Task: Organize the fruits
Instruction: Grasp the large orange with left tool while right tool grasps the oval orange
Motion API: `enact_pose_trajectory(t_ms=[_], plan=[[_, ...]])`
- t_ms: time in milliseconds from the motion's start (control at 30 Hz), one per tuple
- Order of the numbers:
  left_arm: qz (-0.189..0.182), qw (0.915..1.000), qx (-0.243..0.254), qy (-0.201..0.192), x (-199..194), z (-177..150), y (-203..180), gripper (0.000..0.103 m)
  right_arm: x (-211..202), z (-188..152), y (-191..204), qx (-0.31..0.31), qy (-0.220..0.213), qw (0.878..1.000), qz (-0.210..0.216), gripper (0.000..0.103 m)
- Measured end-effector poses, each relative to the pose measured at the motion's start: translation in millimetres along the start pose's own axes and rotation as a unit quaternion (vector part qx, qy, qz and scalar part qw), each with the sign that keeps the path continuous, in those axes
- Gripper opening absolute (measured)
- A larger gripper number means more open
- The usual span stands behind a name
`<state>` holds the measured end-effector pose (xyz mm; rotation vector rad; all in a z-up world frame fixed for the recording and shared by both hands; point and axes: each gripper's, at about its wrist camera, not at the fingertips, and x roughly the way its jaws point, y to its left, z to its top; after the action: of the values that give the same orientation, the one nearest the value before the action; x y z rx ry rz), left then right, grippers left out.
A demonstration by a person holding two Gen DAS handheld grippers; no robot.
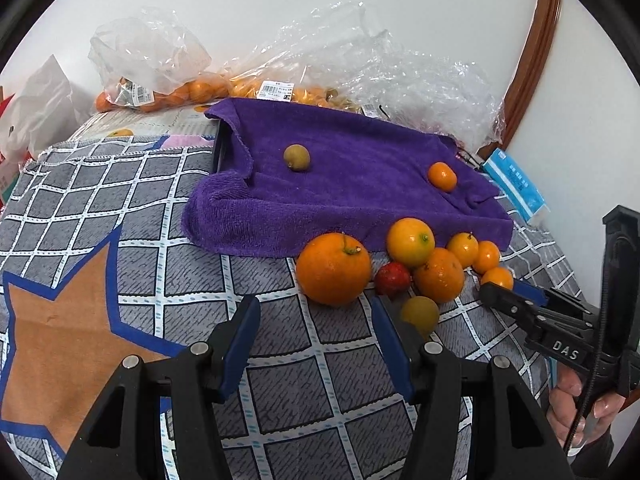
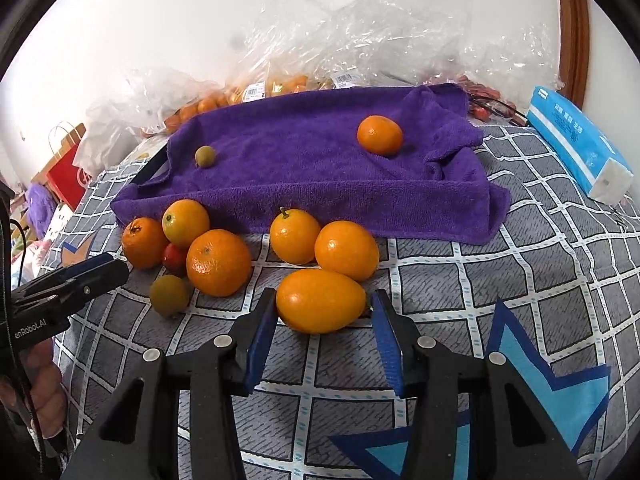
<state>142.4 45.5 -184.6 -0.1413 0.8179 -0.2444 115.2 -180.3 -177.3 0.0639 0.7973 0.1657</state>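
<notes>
A purple towel lies draped over a raised tray. On it rest a small greenish fruit and a small orange. In front of it, on the checked cloth, sits a cluster of fruit: a large orange, a yellow citrus, a red fruit and several small oranges. My right gripper is shut on an oval orange fruit, which rests on the cloth. My left gripper is open and holds nothing, just short of the large orange. A yellow-green fruit lies beside its right finger.
Clear plastic bags of oranges are heaped along the wall behind the towel. A blue tissue pack lies at the right, and a red paper bag stands far left. A hand holds the right gripper.
</notes>
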Motion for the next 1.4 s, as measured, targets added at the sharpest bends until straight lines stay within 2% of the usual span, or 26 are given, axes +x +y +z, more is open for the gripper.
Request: enact_pose_trajectory(t_ms=[100, 167, 300, 400, 500, 600, 800, 967, 1300, 1400], plan=[[-0.012, 0.9995, -0.011, 0.028, 1, 5, -4, 0.054, -1, 0, -2, 0.004, -0.002, 1.000, 0.006, 0.047], [-0.022, 0.9992, -0.018, 0.028, 0, 9, -7, 0.054, -1, 1, -3, 0.007, -0.003, 1.000, 0.009, 0.047], [0.005, 0.9999, -0.008, 0.007, 1, 17, -13, 0.054, -4, 1, -6, 0.013, -0.008, 1.000, 0.017, 0.047], [0.015, 0.9998, -0.005, 0.014, 10, 18, -13, 0.054, -4, 1, -8, 0.020, -0.010, 1.000, 0.020, 0.047], [0.006, 0.9997, -0.012, 0.019, 17, 19, -12, 0.051, -5, 2, -11, 0.027, -0.013, 0.999, 0.024, 0.047], [0.003, 0.9996, -0.022, 0.020, 22, 19, -11, 0.042, -6, 2, -15, 0.036, -0.018, 0.999, 0.034, 0.047], [-0.001, 0.9993, -0.031, 0.020, 15, 17, -7, 0.041, -7, 2, -21, 0.055, -0.020, 0.997, 0.045, 0.047], [0.019, 0.9992, -0.025, 0.024, 1, 9, -2, 0.042, -7, 1, -22, 0.055, -0.020, 0.997, 0.046, 0.047], [0.034, 0.9989, -0.015, 0.029, 14, 9, -1, 0.044, -5, 0, -24, 0.061, -0.017, 0.997, 0.051, 0.047], [0.035, 0.9991, -0.017, 0.014, 15, 10, 0, 0.044, -4, 0, -25, 0.066, -0.014, 0.996, 0.053, 0.047]])
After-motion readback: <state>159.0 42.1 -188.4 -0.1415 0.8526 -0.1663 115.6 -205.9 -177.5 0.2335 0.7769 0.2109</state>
